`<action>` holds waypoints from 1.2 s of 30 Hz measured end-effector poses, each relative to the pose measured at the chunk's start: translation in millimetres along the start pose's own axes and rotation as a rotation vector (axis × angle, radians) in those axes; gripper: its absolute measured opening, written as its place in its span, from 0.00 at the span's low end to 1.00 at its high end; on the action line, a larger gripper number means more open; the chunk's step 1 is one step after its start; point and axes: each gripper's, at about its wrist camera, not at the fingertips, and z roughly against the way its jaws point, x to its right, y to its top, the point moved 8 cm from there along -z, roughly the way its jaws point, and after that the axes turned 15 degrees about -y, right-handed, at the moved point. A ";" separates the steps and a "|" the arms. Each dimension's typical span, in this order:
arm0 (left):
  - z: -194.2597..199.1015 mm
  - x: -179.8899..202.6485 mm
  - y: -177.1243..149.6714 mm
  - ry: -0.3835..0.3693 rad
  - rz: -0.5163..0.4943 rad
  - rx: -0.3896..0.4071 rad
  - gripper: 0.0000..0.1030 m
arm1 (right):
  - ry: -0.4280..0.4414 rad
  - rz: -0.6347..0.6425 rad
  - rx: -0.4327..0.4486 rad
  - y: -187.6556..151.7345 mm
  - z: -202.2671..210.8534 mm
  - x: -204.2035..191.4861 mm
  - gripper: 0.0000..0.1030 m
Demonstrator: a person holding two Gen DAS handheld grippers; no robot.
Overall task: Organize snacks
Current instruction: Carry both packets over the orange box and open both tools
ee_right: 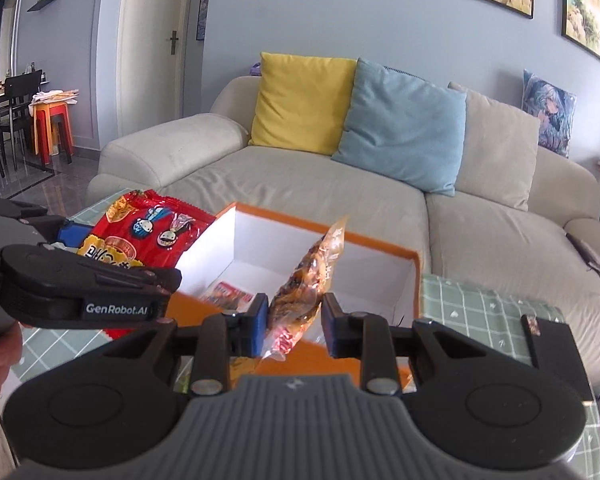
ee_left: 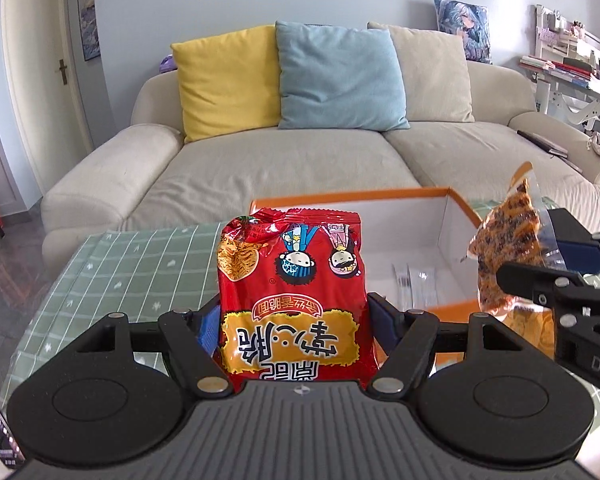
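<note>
Progress looked to be about midway. On the left, the left hand-held gripper (ee_left: 296, 316) pinched a red noodle-snack bag (ee_left: 290, 292) between its blue pads, holding it upside down and upright above the counter (ee_left: 100, 280) with its green checked cover, just short of the orange-rimmed box (ee_left: 456, 224). That bag was not yet inside. In the middle, the box stood open with its white interior showing, and a few small packets (ee_right: 230, 294) already lay on its floor; from the right wrist view one showed red print, though I could not tell what the others were. On the right, the right hand-held gripper (ee_right: 294, 320) was clamped on a clear pouch of brown spicy strips (ee_right: 308, 280), tilted and raised over the near wall of the box, also not yet dropped in. Judging from this, two snacks in hand remained to be placed; whether more waited elsewhere on the counter was out of view.
</note>
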 end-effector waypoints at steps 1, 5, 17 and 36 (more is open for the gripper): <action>-3.3 0.8 4.0 -0.003 -0.003 0.001 0.80 | -0.009 0.008 0.006 4.5 -4.0 1.5 0.25; -20.2 3.8 17.8 -0.014 -0.004 -0.004 0.80 | -0.031 0.043 0.016 19.1 -23.0 6.6 0.25; -87.5 11.8 32.0 -0.048 -0.042 -0.109 0.80 | -0.071 0.160 -0.043 29.9 -96.6 12.2 0.23; -178.6 16.6 -4.0 -0.075 -0.066 -0.339 0.80 | -0.117 0.286 -0.225 -16.7 -198.8 16.9 0.22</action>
